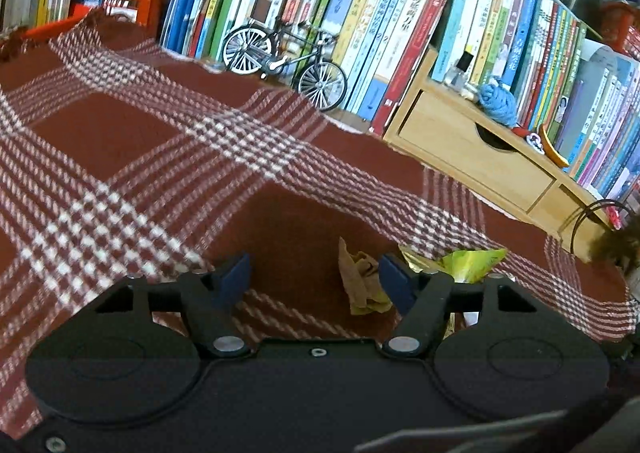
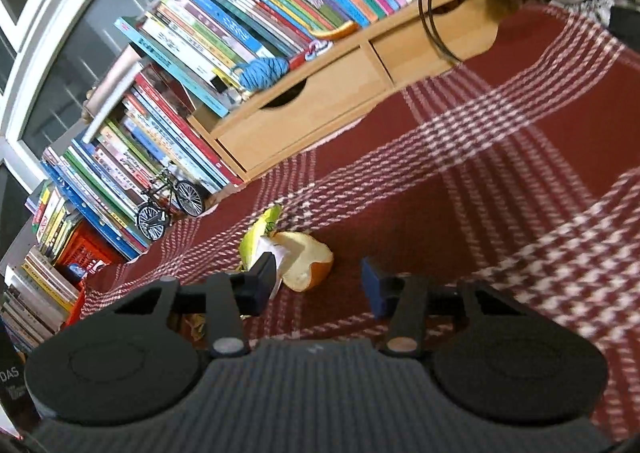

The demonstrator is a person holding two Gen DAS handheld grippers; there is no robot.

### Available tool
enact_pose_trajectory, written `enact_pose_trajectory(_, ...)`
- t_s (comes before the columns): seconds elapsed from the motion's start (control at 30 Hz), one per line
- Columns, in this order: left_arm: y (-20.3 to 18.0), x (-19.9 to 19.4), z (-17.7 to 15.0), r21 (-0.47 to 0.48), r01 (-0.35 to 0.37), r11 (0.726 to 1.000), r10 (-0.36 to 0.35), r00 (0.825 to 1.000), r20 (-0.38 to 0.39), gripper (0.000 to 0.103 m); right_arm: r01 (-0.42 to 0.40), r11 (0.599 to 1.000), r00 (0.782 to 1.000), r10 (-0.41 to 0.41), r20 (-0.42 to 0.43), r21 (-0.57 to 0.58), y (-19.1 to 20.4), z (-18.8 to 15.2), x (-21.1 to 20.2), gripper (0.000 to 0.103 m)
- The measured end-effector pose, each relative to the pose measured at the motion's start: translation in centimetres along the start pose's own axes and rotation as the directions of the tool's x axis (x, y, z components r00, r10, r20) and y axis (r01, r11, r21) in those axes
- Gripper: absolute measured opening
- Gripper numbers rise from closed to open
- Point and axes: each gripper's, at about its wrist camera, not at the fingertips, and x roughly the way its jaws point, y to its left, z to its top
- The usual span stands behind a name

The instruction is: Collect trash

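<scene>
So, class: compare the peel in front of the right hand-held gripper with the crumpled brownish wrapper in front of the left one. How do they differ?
The orange peel is a curved, cupped piece, orange outside and pale inside; the brownish wrapper is creased, crumpled and stands up. The peel lies between the right hand-held gripper's fingers; the wrapper sits against one finger of the left hand-held gripper. Both rest ungripped on the red checked cloth.

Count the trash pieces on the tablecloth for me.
3, maybe more hidden: crumpled brown paper by the left gripper, a green wrapper beyond it, and orange peel ahead of the right gripper.
</scene>
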Motion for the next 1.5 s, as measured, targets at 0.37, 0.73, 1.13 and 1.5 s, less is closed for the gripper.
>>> enact_pose_trajectory(0.37,-1.5,0.1,-0.6,0.098,0.008,0.995,-0.011,0.999,0.030,0.007,0.015,0.997,0.999,-0.018,-0.044,-0.074,1.2,-0.4,2.7,0.020)
enact_pose_trajectory(0.73,-1.5,-4.4,-1.9,0.162,0.047,0.986,-0.055,0.997,0.047,0.004,-0.002,0.989,0.999,-0.004,-0.039,-0.150,2.1,-1.3,-1.7,0.015)
enact_pose_trajectory(1.13,-0.2,-12.5,-5.0,0.235,0.144,0.961,-0.156,0.987,0.035,0.004,-0.030,0.964,0.999,0.020,-0.042,-0.262,2.9,-4.1,-8.8,0.014)
enact_pose_trajectory(1.5,2.5,-17.2,-7.3,0.300,0.215,0.929,-0.237,0.971,0.037,0.010,-0.084,0.924,0.994,0.052,-0.096,-0.373,3.1,-7.6,-13.2,0.015)
